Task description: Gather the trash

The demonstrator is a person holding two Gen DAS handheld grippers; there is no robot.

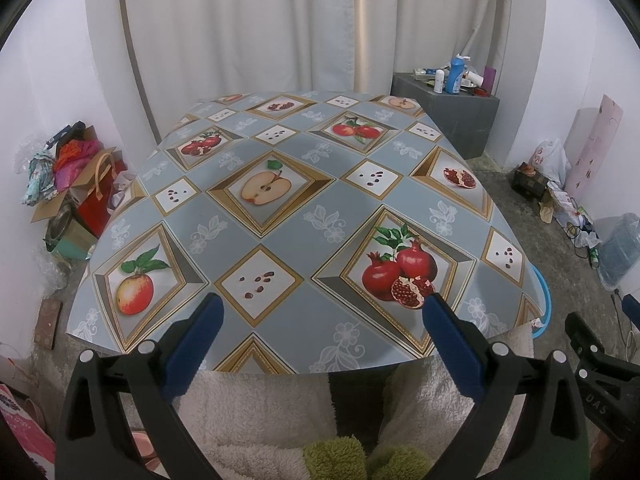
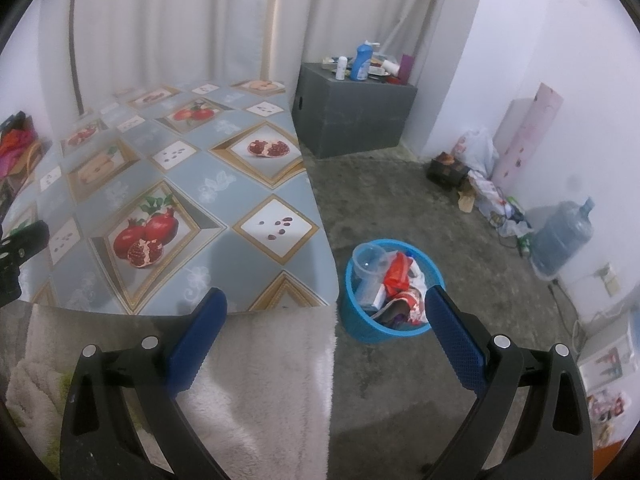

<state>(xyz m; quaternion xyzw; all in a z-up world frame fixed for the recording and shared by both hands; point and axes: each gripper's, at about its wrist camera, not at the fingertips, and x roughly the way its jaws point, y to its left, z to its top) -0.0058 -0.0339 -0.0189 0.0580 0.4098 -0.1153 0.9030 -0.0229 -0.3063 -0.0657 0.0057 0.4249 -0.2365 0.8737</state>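
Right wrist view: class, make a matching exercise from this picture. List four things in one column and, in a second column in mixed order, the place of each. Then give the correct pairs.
Things
1. blue basket
2. water jug
3. blue bottle
4. fruit-print tablecloth

Places
A. on top of the grey box
B. on the floor just right of the table's near corner
C. spread over the table
D. by the right wall

Pairs: 1-B, 2-D, 3-A, 4-C
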